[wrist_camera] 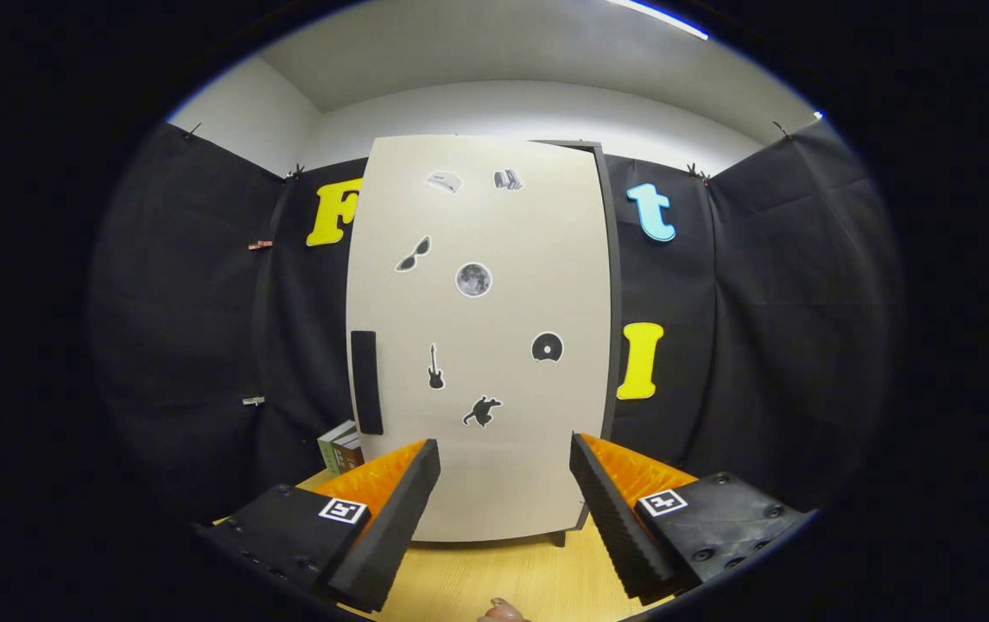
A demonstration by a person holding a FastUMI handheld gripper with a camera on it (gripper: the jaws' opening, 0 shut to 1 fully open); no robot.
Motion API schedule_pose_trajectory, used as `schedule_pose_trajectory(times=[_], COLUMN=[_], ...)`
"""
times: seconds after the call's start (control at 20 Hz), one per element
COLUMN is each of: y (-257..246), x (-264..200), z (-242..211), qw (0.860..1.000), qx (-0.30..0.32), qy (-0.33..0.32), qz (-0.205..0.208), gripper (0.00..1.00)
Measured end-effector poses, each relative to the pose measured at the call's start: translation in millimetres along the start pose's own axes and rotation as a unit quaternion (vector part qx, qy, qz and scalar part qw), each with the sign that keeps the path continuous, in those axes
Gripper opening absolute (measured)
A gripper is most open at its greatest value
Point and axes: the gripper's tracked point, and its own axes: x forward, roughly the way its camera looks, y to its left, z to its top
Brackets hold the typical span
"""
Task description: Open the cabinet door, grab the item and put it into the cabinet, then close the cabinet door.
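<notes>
Cabinet door (pixel 481 337) closed, one handle (pixel 365 382), seven stickers, gripper (pixel 504 497) jaws apart.

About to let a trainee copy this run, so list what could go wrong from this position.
1. The cabinet door appears closed, and its dark handle sits left of the open gripper; going straight ahead would probably meet the flat door panel rather than the handle.
2. The small box stands on the wooden table close beside the cabinet, just below the handle. A low reach, or the door's swing, might knock it over.
</notes>
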Motion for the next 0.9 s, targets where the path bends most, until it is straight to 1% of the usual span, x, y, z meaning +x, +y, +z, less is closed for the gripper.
schedule_pose_trajectory(times=[0.3, 0.9], y=[4, 11], x=[2, -1], z=[0, 1], qw=[1.0, 1.0], qx=[-0.007, -0.007], qy=[-0.001, -0.003], qz=[0.001, 0.016], gripper=[0.98, 0.98])
